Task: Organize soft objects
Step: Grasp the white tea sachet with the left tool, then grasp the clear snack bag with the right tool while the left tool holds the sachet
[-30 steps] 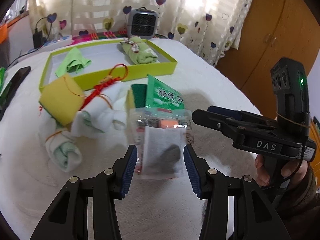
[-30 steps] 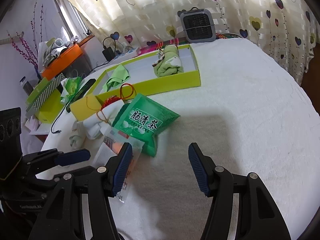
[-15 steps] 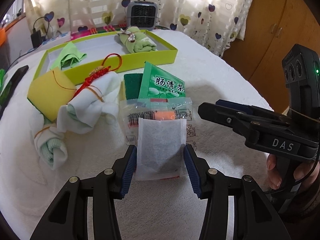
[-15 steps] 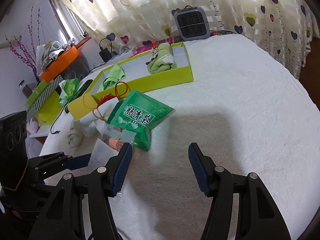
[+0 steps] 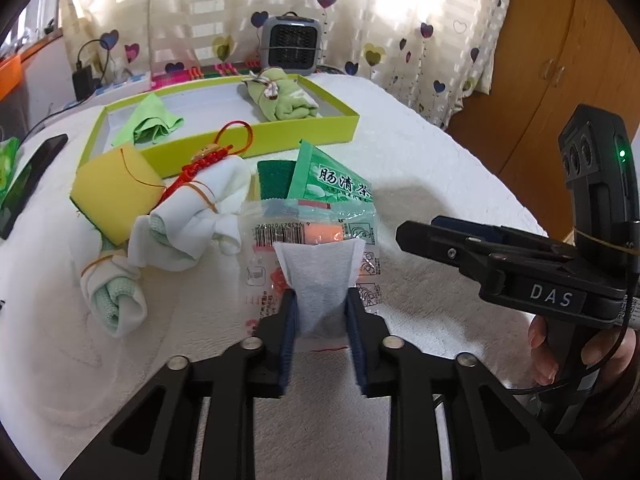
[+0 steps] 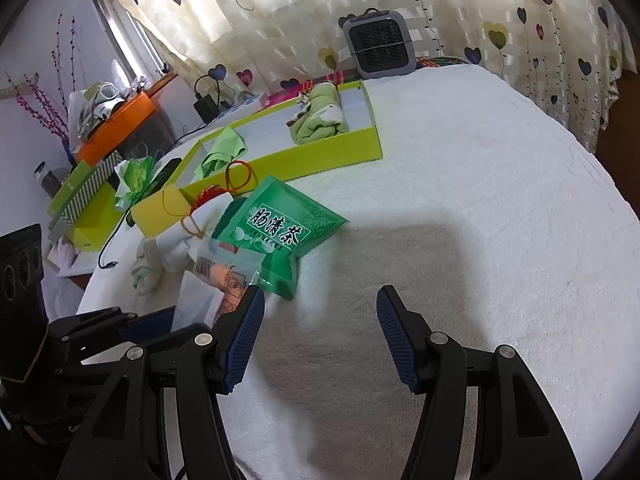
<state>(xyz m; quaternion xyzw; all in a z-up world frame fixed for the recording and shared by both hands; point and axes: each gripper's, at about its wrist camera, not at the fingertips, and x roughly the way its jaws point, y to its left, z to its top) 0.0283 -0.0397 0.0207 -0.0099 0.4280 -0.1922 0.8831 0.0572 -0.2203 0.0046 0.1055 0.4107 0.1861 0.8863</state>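
Observation:
My left gripper (image 5: 320,300) is closing its jaws, and the blue pads pinch a white fabric pouch (image 5: 320,268) that sits in a clear printed packet (image 5: 260,276) on the white cover. Behind it lie a green tea bag (image 5: 332,184), a white towel roll tied with a red knotted cord (image 5: 196,216), a yellow sponge (image 5: 112,192) and a small pale green roll (image 5: 116,300). The lime tray (image 5: 256,144) holds a green rolled towel (image 5: 280,100) and a green cloth (image 5: 154,124). My right gripper (image 6: 320,308) stands open over bare cover, right of the tea bag (image 6: 280,224).
A grey fan heater (image 5: 290,44) stands behind the tray by the heart-print curtain. A dark phone (image 5: 28,180) lies at the left edge. A hand (image 5: 544,356) grips the right tool's handle. Boxes and an orange shelf (image 6: 116,116) crowd the far left.
The left jaws have closed from wide apart onto the white pouch, which now bunches between the pads. The right gripper has stayed where it was, still open.

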